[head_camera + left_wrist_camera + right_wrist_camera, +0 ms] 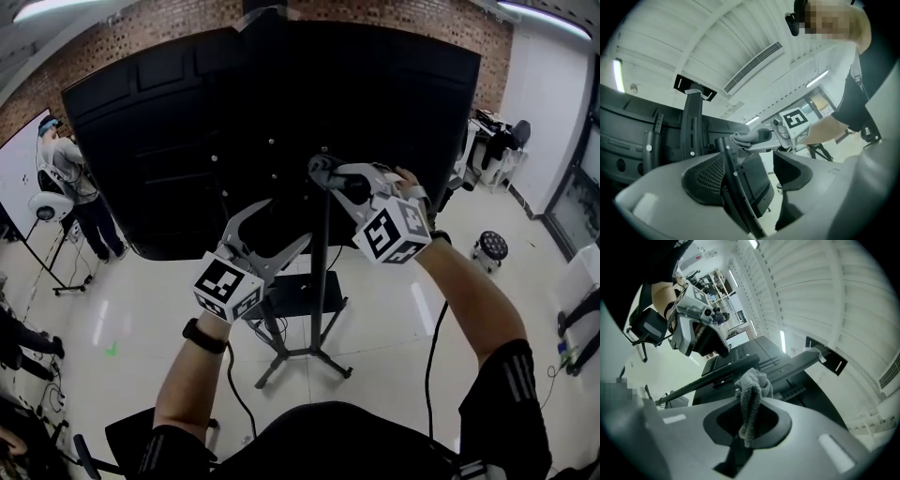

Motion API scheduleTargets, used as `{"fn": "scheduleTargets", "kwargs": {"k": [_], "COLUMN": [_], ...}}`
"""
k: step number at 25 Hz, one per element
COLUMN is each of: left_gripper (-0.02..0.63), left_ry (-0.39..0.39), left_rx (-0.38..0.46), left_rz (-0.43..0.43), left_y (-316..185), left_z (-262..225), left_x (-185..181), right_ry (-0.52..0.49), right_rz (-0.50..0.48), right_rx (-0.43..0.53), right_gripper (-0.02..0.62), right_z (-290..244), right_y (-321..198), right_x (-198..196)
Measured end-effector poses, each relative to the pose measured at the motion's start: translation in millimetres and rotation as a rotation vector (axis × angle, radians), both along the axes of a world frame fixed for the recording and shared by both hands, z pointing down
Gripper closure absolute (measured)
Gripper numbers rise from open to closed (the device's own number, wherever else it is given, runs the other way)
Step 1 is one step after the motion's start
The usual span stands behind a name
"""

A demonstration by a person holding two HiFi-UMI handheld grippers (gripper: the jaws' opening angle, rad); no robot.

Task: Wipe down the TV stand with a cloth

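Stand [309,356] inspected from behind the TV [187,141]. The cloth [751,399] is pinched in the right tongs [747,423], which are clenched on it, a bunched end standing out past the tips and a tail hanging between the pads. In the head view that bunch sits at the pole [323,272], high up, just under the TV's back; whether it presses on the metal cannot be told. The left tongs [750,173] are released, jaws well apart and holding nothing; the pole shows in the gap between them, contact not confirmed. Step in hand, by judgement: wiping the pole. To do it well, keep the cloth's free bunch flat against the pole, not the bare tips, run it down the full length to the base in one steady pass, then turn to the far face; the left tongs could steady the pole against sway. The right forearm [469,300] is raised and reaches forward, wrist bent inward to the pole. The left forearm [192,375] is lower, angled up and to the right.
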State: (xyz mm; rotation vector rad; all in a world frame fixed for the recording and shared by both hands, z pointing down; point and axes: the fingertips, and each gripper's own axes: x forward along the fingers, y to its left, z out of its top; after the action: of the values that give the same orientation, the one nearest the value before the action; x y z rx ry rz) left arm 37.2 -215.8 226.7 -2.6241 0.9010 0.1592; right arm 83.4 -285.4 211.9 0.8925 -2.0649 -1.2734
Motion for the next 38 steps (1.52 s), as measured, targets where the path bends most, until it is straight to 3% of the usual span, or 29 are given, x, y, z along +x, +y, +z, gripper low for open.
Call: {"fn": "scheduleTargets", "kwargs": {"k": [4, 8, 11, 15, 19, 27, 31, 38], "left_gripper": [0.261, 0.261, 0.261, 0.261, 0.261, 0.261, 0.261, 0.261], "left_ry": [0.048, 0.035, 0.019, 0.004, 0.002, -0.016, -0.034, -0.033], "left_rx": [0.025, 0.035, 0.027, 0.001, -0.040, -0.092, -0.093, -0.128], "left_rz": [-0.036, -0.054, -0.062, -0.071, -0.073, -0.050, -0.050, -0.047], "left_y": [-16, -28, -33, -37, -43, -49, -51, -51], "left_z": [-35, -45, -40, -24, -3, 29, 38, 57], "left_x": [-8, -1, 2, 5, 5, 16, 19, 21], "right_ry": [0.007, 0.031, 0.041, 0.070, 0.024, 0.102, 0.149, 0.130], "right_rz": [-0.010, -0.018, -0.007, 0.006, -0.002, 0.002, 0.018, 0.040], "right_rx": [0.024, 0.035, -0.007, -0.056, -0.069, -0.162, -0.162, -0.223], "right_gripper": [0.571, 0.571, 0.571, 0.571, 0.572, 0.573, 0.574, 0.572], "right_z": [-31, -54, -58, -37, -22, 39, 54, 87], "right_y": [-21, -40, -53, -62, -61, -66, -69, -71], "right_x": [-4, -8, -12, -10, -4, 1, 3, 10]}}
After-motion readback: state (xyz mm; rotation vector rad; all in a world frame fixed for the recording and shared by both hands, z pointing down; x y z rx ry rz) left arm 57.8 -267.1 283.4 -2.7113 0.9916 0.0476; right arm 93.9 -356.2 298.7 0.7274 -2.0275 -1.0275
